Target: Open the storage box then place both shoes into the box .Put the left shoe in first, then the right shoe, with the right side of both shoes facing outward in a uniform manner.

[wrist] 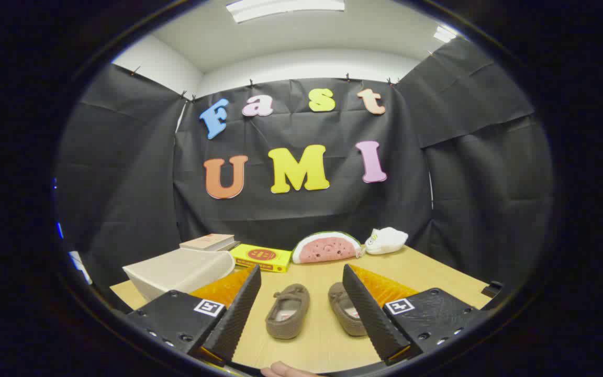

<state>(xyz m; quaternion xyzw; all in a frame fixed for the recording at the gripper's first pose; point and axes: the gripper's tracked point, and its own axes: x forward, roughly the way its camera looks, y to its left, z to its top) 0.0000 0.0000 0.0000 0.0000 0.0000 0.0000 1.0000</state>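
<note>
Claw (301, 303): fingers spread wide, holding nothing and touching nothing, raised a little above the table.

Table (437, 272): light wood top, bare between the fingers apart from the shoes.

Shoes: two brown slip-on shoes side by side on the table, toes pointing away. One shoe (287, 310) lies in the gap between the fingers, nearer the left finger; the other shoe (344, 309) is partly covered by the right finger.

Storage box (178, 271): pale, lying on the table beyond the left finger, well apart from the shoes; whether its lid is open or closed cannot be told.

Book (208, 242): flat, behind the box.

Yellow box (260, 257): flat, just beside the book, ahead of the fingers.

Watermelon-slice toy (326, 247): standing at the far edge of the table.

White soft toy (386, 240): just beside the watermelon slice.

Room: black cloth walls, white ceiling, ceiling light (286, 8).

Fingertip (283, 370): a person's, at the near table edge.
</note>
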